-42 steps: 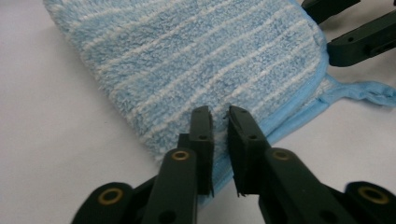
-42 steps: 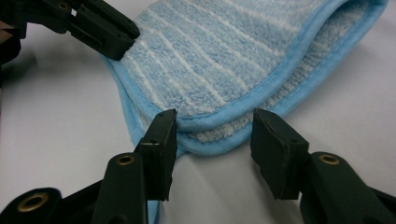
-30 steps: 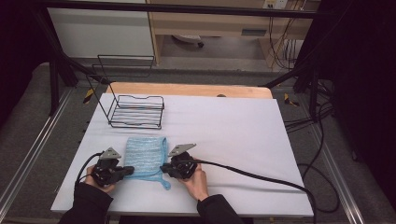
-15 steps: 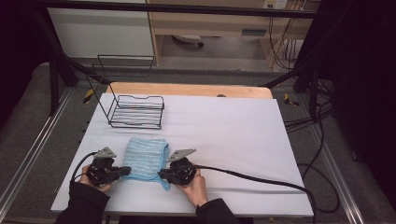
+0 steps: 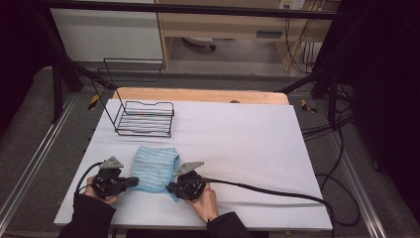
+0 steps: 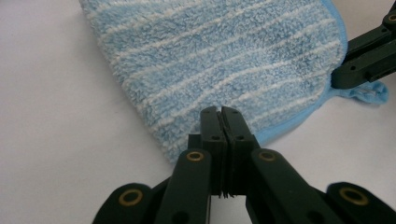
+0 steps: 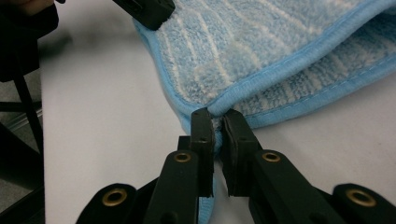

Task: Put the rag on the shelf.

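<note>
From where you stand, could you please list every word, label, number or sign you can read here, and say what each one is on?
None can be read.
The towel, the wire rack and both grippers, left and right, carry no lettering.
The plate under the far bench is too blurred to read.

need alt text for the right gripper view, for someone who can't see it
Two black jaws of the right gripper pinch the piped edge of a folded light blue striped towel lying on a white table. The tip of the left gripper touches the towel's far edge at the top of the picture.
</note>
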Tool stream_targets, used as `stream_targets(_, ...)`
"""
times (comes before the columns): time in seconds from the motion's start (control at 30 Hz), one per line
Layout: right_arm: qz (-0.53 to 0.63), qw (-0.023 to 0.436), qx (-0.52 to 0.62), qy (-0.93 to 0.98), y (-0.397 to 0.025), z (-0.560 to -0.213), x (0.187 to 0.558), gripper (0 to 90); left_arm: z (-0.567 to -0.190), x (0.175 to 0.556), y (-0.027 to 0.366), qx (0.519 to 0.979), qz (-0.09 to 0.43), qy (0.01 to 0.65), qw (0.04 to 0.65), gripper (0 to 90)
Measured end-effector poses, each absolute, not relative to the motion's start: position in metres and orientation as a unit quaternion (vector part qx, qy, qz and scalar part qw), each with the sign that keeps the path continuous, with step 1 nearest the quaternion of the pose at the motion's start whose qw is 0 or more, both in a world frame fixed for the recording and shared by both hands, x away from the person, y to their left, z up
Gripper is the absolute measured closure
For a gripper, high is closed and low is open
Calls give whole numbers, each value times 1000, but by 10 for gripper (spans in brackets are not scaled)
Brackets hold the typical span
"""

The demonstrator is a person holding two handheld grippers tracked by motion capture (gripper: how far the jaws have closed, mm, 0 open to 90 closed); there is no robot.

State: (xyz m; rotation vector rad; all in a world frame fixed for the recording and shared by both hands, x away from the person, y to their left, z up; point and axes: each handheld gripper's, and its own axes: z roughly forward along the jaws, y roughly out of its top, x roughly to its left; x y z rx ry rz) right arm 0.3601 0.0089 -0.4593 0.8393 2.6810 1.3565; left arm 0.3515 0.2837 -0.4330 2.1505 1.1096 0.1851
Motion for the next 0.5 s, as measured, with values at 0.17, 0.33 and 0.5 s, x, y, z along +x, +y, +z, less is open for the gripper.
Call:
stream_targets(0.17, 444, -16, 267, 855, 9, -456, 355, 854, -429, 347, 288, 832, 61, 428, 347, 887)
stream_targets(0.33, 447, -22, 270, 853, 10, -458, 352, 803, -428, 344, 290, 832, 64, 429, 345, 864)
stream_targets(0.5, 451, 38, 268, 851, 6, -453, 355, 577, -424, 343, 294, 822, 75, 430, 365, 745)
